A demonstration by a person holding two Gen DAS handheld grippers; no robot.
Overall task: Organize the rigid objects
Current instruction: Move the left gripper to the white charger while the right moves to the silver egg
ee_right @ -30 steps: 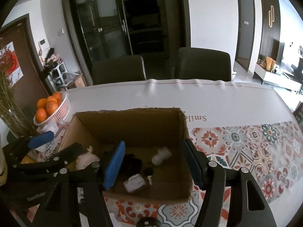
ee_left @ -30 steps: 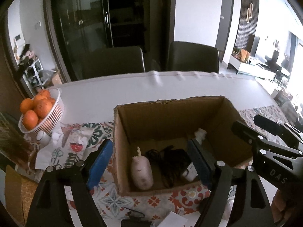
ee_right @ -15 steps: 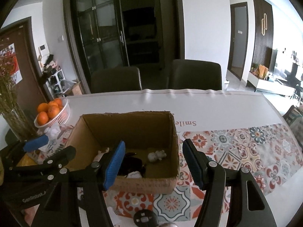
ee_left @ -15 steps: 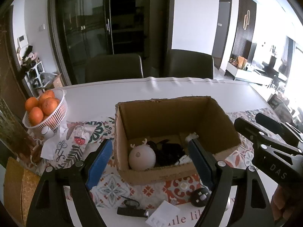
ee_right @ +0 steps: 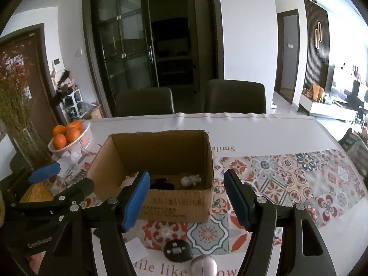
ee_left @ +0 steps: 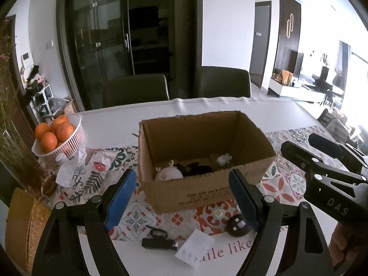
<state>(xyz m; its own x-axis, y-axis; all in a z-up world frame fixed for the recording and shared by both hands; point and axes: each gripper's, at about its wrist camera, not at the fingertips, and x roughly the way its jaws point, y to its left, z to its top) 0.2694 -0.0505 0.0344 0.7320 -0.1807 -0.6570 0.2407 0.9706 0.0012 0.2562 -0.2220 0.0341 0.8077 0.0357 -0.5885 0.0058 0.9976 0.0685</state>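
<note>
Both grippers hang in front of the cardboard box [ee_left: 207, 161], which sits open-topped on the patterned runner [ee_right: 299, 184] in the middle of the bench [ee_left: 207, 108]. Left gripper [ee_left: 181, 197]: fingers spread wide, nothing between them but the box's near wall beyond. Right gripper [ee_right: 186, 197]: its fingers have just been opening, nothing between them either, blue pads either side of the box front.

Inside the box, a round white toy with little antlers [ee_left: 168, 172] at the left, a dark tangle [ee_left: 195, 168] in the middle, a small white figure [ee_right: 191, 179] towards the right.

On the near bench, outside the box: a black stick-shaped gadget [ee_left: 158, 243], a white paper slip [ee_left: 195, 249] touching its end, a black round puck [ee_right: 178, 249] just beside the right finger of the left gripper, and a silvery round thing [ee_right: 203, 265] at the very bottom edge of the right wrist view.

Off to the left, a white basket of oranges [ee_left: 58, 135] with crumpled white paper [ee_left: 66, 172] in front of it. A vase of dried stems [ee_right: 16, 115] stands at the far left. Two dark chairs [ee_right: 234, 96] wait behind the bench, a black glass-door cabinet [ee_right: 124, 53] behind them, and a bright living area [ee_left: 322, 80] opens to the right.
</note>
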